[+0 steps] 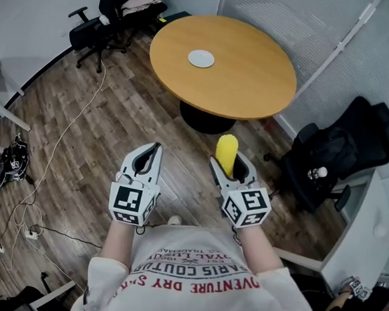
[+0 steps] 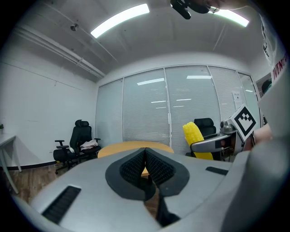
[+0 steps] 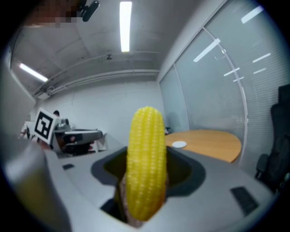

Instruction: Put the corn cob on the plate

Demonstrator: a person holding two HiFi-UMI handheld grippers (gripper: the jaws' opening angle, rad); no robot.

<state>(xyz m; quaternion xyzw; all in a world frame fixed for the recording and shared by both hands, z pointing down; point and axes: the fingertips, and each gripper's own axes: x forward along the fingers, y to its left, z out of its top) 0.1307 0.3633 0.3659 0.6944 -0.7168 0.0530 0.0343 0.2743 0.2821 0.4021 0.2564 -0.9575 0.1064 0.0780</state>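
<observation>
A yellow corn cob [image 1: 226, 152] stands upright in my right gripper [image 1: 230, 166], which is shut on it; the cob [image 3: 146, 163] fills the middle of the right gripper view. A small white plate [image 1: 201, 58] lies on the round wooden table [image 1: 254, 82] ahead, several steps away, and the plate [image 3: 179, 144] shows small beyond the cob. My left gripper [image 1: 151, 155] is held beside the right one, shut with nothing between its ribbed pads [image 2: 156, 166]. From the left gripper view the corn cob [image 2: 193, 133] appears at the right.
A black office chair [image 1: 108, 17] with clothes on it stands left of the table. Another black chair [image 1: 342, 153] stands at the right. Cables [image 1: 54, 154] trail over the wooden floor at the left. Glass partitions with blinds [image 2: 181, 108] run behind the table.
</observation>
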